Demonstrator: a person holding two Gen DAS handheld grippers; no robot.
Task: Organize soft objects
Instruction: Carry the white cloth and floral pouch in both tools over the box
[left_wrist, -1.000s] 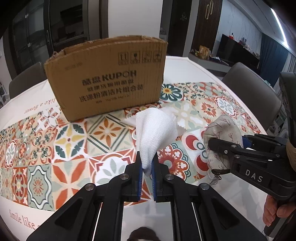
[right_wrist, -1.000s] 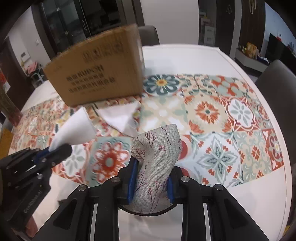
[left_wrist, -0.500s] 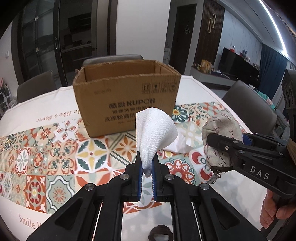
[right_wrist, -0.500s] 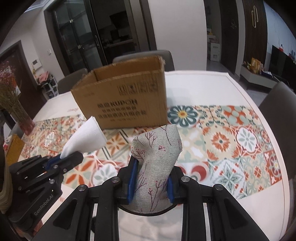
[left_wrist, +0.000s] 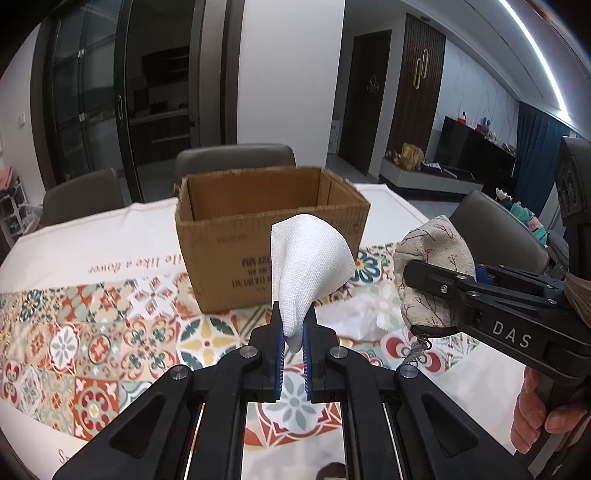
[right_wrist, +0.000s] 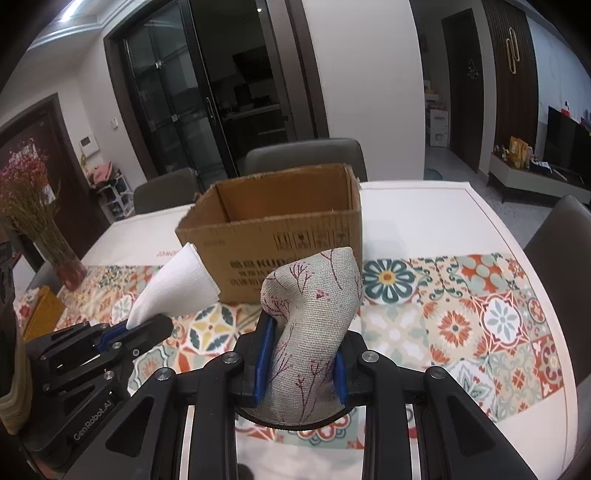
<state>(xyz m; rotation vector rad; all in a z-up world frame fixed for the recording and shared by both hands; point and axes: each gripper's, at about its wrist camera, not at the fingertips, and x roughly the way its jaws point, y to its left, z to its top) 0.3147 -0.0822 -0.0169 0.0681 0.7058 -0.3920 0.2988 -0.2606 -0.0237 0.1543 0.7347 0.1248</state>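
Observation:
My left gripper (left_wrist: 293, 332) is shut on a white cloth (left_wrist: 306, 266) and holds it up above the table, in front of the open cardboard box (left_wrist: 269, 236). My right gripper (right_wrist: 301, 354) is shut on a beige floral fabric pouch (right_wrist: 314, 314), also lifted, to the right of the left one. The pouch shows in the left wrist view (left_wrist: 436, 251), and the white cloth in the right wrist view (right_wrist: 177, 288). The box (right_wrist: 280, 236) stands open and looks empty inside.
A patterned tile runner (right_wrist: 461, 306) covers the white table. Another white cloth (left_wrist: 354, 317) lies on the runner by the box. A vase of dried flowers (right_wrist: 55, 251) stands at the far left. Chairs (left_wrist: 236, 158) ring the table.
Both grippers have risen with their loads, so the box's open top and inside now show. The cloth and pouch stay gripped.

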